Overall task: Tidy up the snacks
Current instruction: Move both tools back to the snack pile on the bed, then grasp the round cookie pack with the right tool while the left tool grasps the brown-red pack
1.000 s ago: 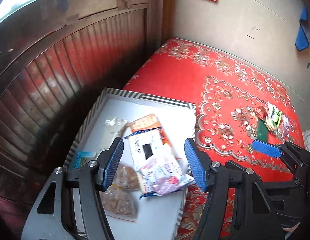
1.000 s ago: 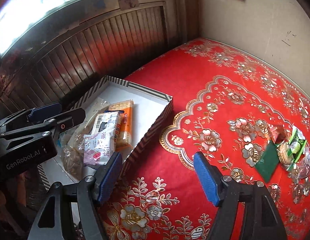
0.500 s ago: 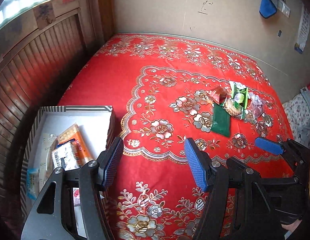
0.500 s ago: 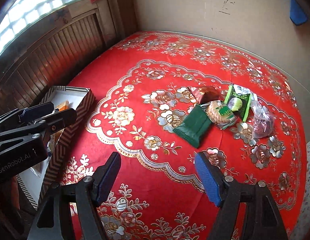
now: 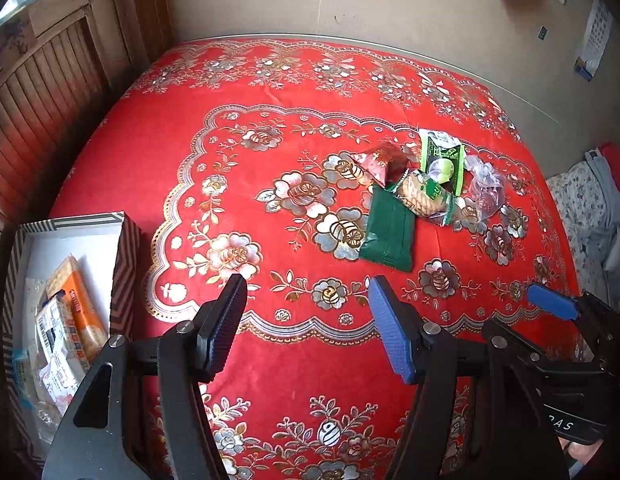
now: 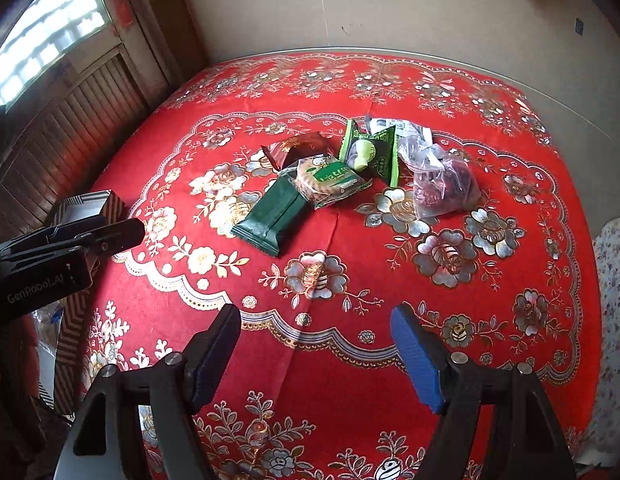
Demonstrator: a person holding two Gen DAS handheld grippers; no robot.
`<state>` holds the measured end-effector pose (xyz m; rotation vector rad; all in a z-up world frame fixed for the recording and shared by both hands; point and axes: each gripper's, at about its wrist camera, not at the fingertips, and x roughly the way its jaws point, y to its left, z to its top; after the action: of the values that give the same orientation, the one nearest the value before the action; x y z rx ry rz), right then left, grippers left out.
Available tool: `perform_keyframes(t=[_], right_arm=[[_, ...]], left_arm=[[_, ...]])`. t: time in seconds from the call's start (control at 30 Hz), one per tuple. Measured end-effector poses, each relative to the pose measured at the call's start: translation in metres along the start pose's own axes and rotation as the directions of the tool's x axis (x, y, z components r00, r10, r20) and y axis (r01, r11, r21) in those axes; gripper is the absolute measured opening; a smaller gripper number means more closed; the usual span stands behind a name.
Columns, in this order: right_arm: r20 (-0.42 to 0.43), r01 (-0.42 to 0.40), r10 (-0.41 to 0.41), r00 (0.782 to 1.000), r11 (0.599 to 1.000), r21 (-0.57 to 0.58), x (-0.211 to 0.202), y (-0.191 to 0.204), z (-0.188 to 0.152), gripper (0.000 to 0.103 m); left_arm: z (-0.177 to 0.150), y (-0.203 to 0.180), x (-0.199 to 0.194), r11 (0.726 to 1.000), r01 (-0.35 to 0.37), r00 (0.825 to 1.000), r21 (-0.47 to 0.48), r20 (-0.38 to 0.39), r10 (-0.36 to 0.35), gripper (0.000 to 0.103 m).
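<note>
Red floral cloth (image 5: 158, 152) carries your snack pile (image 6: 338, 176) | striped box (image 5: 126, 248) sits left, already holding packets | left gripper (image 5: 306, 320) gapes empty | right gripper (image 6: 316, 350), just widened, grips nothing.

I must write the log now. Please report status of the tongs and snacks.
Left tongs open, empty. Right tongs open, empty. Five snacks loose on cloth, more inside box. Path clear.

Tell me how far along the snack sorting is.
Partly done. Several packets already lie in the striped box. Nothing is in hand: the left gripper and right gripper are both empty, jaws apart. Left on the red cloth: the dark green packet, cookie packet, brown packet, light green packet and clear bag.
</note>
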<state>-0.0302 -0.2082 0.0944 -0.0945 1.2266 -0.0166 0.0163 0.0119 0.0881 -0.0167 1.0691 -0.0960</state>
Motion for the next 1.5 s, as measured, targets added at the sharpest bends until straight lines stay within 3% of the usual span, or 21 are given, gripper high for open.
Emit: perform_keyframes(t=[0.17,0.57,0.87,1.13,1.3,1.33,1.4,1.5], right_arm=[[0.0,-0.003,0.003,1.0,1.0,0.031,0.002,-0.02,0.005,0.076],[0.018,-0.132,0.132,0.991,0.991,-0.012,0.023,-0.025,0.038,0.076],[-0.05,-0.216,0.211,0.976,0.966,-0.141,0.065,-0.015,0.081,0.077],[-0.097,-0.225,0.209,0.973,0.95,-0.216,0.097,-0.012,0.109,0.077],[-0.15,-0.25,0.217,0.964,0.936,-0.249,0.115,-0.008,0.114,0.077],[-0.146,-0.252,0.219,0.965,0.931,-0.264,0.116,-0.007,0.114,0.075],[-0.164,-0.235,0.196,0.967,0.934,-0.269,0.119,-0.005,0.111,0.048],[-0.122,-0.221,0.195,0.973,0.94,-0.26,0.108,-0.009,0.102,0.047]], left_arm=[[0.016,-0.016,0.014,0.998,0.058,0.997,-0.01,-0.045,-0.058,0.064],[0.033,-0.014,0.025,0.999,0.032,0.998,-0.013,-0.058,-0.033,0.064],[0.045,0.0,0.023,0.998,0.065,0.995,0.017,-0.071,-0.063,0.064],[0.045,0.014,0.023,0.999,0.044,0.996,0.024,-0.085,-0.042,0.064],[0.051,0.016,0.027,0.996,0.087,0.991,0.015,-0.107,-0.085,0.064],[0.053,0.015,0.028,0.995,0.099,0.99,0.027,-0.103,-0.095,0.064],[0.061,0.011,0.034,0.991,0.125,0.988,0.053,-0.103,-0.119,0.064],[0.074,0.004,0.046,0.98,0.179,0.977,0.087,-0.133,-0.167,0.064]])
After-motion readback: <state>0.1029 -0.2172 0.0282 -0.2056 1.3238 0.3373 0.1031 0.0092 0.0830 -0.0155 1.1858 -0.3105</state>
